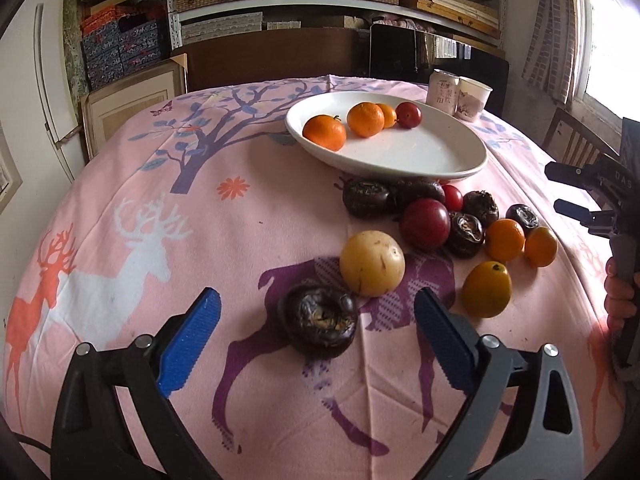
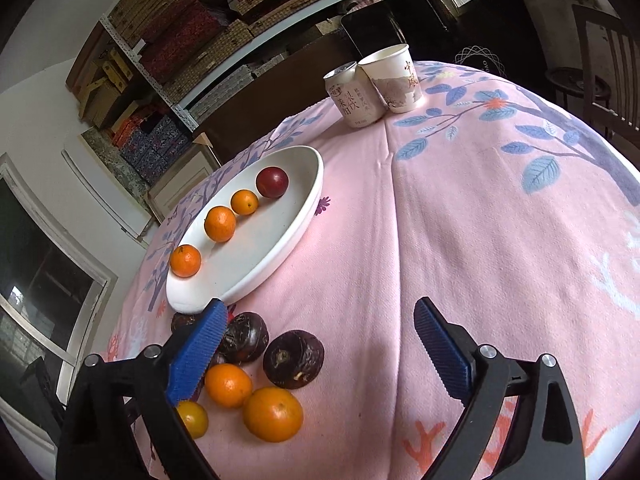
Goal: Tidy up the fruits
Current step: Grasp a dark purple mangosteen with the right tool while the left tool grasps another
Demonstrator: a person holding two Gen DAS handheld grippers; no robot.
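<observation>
Now both claws gape empty: left claw point(image 1: 316, 344) straddles a dark water chestnut point(image 1: 318, 321); right claw point(image 2: 316, 354) hovers beside loose oranges point(image 2: 273, 413).

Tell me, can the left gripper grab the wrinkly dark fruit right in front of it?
Probably yes. The left gripper is open, the dark fruit sits on the cloth between its fingers, and nothing blocks it.
</observation>
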